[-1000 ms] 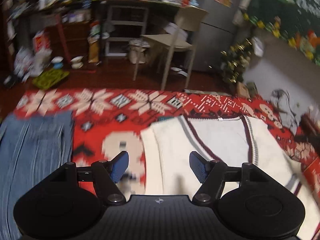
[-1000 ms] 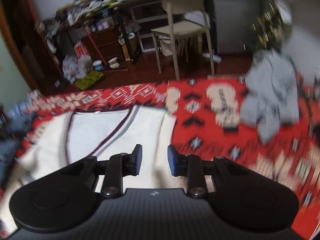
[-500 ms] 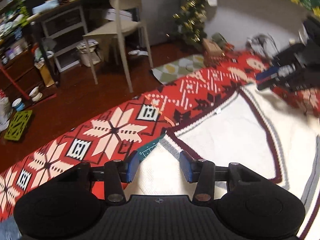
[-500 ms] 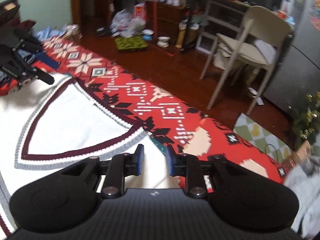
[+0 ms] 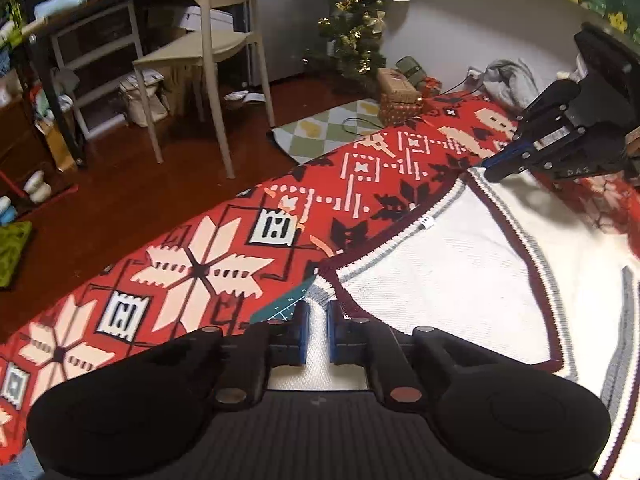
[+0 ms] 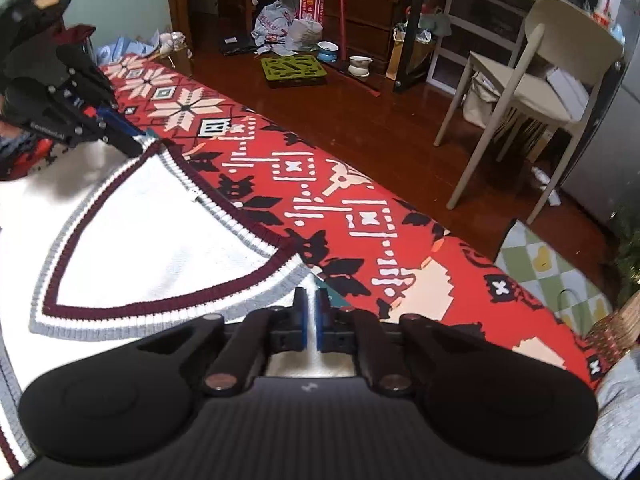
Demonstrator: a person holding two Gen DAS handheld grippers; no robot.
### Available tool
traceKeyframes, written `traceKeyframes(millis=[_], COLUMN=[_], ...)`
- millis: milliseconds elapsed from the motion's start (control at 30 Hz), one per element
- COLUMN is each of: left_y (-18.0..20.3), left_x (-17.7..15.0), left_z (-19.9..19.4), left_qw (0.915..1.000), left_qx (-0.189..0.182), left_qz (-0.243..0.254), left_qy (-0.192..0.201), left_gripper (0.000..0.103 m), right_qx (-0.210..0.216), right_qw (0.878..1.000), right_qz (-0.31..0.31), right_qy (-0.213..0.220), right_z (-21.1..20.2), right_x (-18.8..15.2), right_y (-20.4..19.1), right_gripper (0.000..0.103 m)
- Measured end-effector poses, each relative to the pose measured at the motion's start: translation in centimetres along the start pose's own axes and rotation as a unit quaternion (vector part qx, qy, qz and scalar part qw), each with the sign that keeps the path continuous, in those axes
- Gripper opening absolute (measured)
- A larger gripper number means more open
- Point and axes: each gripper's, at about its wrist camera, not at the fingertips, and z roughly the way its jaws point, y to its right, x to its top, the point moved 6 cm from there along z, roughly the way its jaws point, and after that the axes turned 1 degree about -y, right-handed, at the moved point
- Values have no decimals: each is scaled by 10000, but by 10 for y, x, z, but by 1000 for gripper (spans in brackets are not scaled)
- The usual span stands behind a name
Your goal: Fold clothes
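A white knit vest (image 5: pixel 452 276) with a maroon and grey V-neck trim lies flat on a red patterned blanket (image 5: pixel 224 256). My left gripper (image 5: pixel 317 316) is shut on the vest's left shoulder corner, with white knit pinched between its blue pads. My right gripper (image 6: pixel 311 305) is shut on the vest (image 6: pixel 152 248) at the other shoulder corner. Each gripper shows in the other's view: the right gripper (image 5: pixel 492 168) at the far corner, and the left gripper (image 6: pixel 132 142) at the upper left.
A beige chair (image 6: pixel 536 92) stands on the wooden floor beyond the blanket's edge. A grey garment (image 5: pixel 508 80) lies at the blanket's far end, near a small decorated tree (image 5: pixel 360 28). Cluttered shelves and a green tray (image 6: pixel 294 70) line the back wall.
Both grippers have dropped to the vest's shoulder corners and closed on the fabric. The left jaws narrowed from wide apart to pinching the knit.
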Motion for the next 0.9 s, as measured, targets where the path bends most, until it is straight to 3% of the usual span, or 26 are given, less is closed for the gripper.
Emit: traceKeyframes(millis=[233, 433, 633, 767, 900], left_y=[17, 51, 101, 139, 178], left_x=[10, 8, -19, -53, -98], left_z=[-52, -133, -215, -244, -243], left_qw=[9981, 9955, 9926, 9934, 9967], left_qx=[344, 381, 338, 238, 23], left_qz=[53, 256, 360, 441, 669], left_qy=[518, 824, 1111, 1036, 450], left_gripper=[8, 8, 8, 8, 9], right_qx=[-245, -449, -660, -683, -511], right_qw=[9990, 9963, 9925, 9914, 9933], right_qz=[-104, -332, -671, -920, -974], right_qy=[363, 649, 779, 634, 348], right_z=[-48, -138, -234, -277, -290], right_x=[9, 12, -9, -38, -75], right_y=[-18, -61, -131, -184, -226], right_gripper=[1, 1, 1, 1, 1])
